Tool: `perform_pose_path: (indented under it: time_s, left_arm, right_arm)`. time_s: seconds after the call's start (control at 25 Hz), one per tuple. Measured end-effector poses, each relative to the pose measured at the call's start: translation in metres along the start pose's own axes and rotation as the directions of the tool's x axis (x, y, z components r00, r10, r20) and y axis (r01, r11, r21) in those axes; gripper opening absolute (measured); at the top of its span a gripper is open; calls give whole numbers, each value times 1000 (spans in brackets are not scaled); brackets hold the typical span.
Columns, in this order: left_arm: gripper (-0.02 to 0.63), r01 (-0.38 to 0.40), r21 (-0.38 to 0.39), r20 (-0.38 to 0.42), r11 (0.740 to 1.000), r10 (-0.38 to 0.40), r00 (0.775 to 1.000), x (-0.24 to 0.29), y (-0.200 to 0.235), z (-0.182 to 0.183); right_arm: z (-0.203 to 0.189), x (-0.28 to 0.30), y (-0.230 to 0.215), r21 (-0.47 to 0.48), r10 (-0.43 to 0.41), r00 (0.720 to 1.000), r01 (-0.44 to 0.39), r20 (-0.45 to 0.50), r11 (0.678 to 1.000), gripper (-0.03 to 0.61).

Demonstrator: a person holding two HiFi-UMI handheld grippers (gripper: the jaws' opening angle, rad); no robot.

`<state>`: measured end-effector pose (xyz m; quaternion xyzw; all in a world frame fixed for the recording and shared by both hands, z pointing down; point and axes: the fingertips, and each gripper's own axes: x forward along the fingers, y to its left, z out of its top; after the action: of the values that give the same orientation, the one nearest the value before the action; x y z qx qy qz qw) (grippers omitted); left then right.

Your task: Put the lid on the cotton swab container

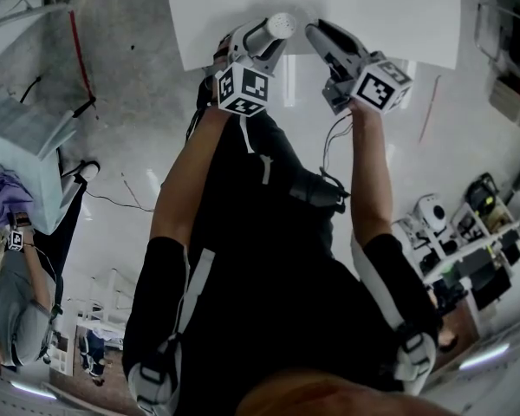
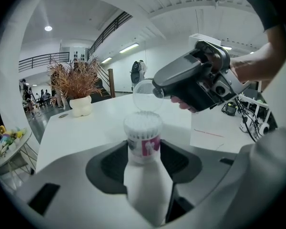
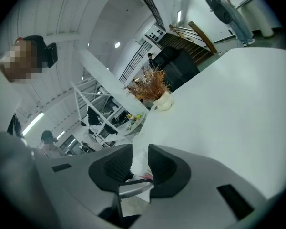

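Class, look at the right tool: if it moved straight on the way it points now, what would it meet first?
Probably the cotton swab container gripped by the left tool: the clear lid in the right tool hangs just above its open top, though the gap is unclear.

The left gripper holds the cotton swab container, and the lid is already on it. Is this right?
Not fully. The left gripper holds the cotton swab container, but the lid is not on it: the right gripper holds the lid in its jaws near the open top. The left gripper view shows this.
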<state>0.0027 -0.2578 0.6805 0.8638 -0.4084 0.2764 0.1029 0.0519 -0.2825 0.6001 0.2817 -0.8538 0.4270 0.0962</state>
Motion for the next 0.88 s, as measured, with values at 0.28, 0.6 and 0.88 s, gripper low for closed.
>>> perform_pose_path:
  time_s: [0.28, 0.6, 0.88]
  left_arm:
    - [212, 77, 29, 1, 997, -77, 997, -2, 3, -2]
    - [210, 188, 92, 4, 978, -189, 982, -4, 4, -7]
    - [209, 284, 146, 1, 948, -287, 958, -5, 2, -6]
  right_arm:
    - [-5, 9, 15, -135, 58, 993, -72, -106, 988, 101]
    - [-18, 19, 29, -287, 76, 966, -148, -248, 946, 103]
    - [-22, 28, 34, -381, 57, 946, -183, -319, 906, 103]
